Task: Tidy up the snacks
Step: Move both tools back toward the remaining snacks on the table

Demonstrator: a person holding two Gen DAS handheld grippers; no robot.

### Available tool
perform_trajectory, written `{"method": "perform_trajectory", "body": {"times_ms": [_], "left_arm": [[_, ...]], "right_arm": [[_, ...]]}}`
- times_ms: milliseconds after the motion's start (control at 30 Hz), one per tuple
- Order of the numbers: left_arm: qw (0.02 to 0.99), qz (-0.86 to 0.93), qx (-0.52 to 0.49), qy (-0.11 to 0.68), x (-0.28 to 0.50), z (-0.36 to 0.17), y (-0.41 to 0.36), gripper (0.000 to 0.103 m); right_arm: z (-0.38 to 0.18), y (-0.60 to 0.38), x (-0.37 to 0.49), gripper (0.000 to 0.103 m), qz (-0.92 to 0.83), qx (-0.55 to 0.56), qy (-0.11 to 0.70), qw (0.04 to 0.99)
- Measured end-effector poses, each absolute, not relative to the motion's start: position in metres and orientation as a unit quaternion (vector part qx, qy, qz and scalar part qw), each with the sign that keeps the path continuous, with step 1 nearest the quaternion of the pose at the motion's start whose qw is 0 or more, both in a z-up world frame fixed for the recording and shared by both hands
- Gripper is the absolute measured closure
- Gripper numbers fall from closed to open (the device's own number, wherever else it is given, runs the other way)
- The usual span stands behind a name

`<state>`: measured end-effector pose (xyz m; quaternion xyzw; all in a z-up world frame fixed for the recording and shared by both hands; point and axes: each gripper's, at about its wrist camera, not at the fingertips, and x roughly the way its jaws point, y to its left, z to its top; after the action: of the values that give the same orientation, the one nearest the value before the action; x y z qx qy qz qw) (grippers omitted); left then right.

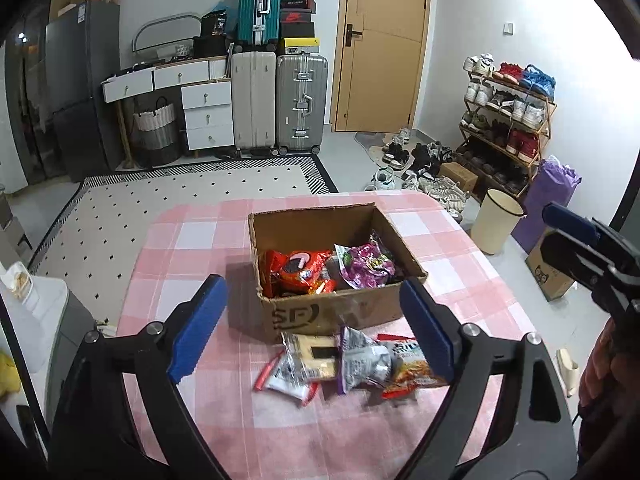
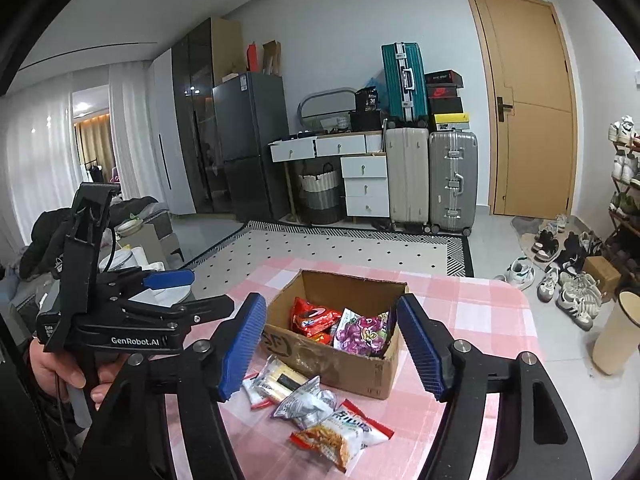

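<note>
Snacks half sorted, both grippers spread, empty.
Cardboard box (image 1: pixel 336 308) w/ packets ahead of left gripper (image 1: pixel 316 324); loose packets (image 2: pixel 320 412) under right gripper (image 2: pixel 332 344).

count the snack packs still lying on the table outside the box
3: a clear pack of pale bars nearest the cardboard box, a silver crinkled bag in the middle, and an orange-and-white noodle-print pack closest to the camera. Others may hide beneath them.
</note>
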<state>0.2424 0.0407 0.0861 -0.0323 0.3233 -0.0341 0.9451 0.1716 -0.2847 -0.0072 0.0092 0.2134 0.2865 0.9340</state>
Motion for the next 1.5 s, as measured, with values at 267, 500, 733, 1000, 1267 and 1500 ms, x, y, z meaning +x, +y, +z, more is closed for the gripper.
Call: {"method": "perform_trajectory", "body": {"times_ms": [267,500,733,1000,1267,1500], "left_arm": [[0.947,-0.029,-0.043,0.316,0.201,0.088,0.041,0.004],[0.947,-0.029,-0.059,0.315,0.175,0.075,0.046,0.001],[0.941,-0.029,-0.066,0.331,0.157,0.054,0.046,0.001],[0.936,-0.040,-0.075,0.341,0.145,0.024,0.046,0.001],[0.932,-0.052,-0.082,0.350,0.149,-0.004,0.047,0.001],[0.926,-0.058,-0.092,0.361,0.160,-0.031,0.056,0.001]], "right_arm": [[-0.005,-0.297,0.137,0.025,0.282,0.006,0.204,0.938],[-0.021,-0.303,0.105,0.018,0.286,0.015,0.200,0.937],[-0.045,-0.300,0.087,0.013,0.288,0.018,0.214,0.933],[-0.081,-0.300,0.095,0.012,0.291,0.038,0.251,0.923],[-0.118,-0.294,0.120,0.012,0.295,0.059,0.291,0.908],[-0.151,-0.292,0.153,0.012,0.295,0.095,0.333,0.890]]}}
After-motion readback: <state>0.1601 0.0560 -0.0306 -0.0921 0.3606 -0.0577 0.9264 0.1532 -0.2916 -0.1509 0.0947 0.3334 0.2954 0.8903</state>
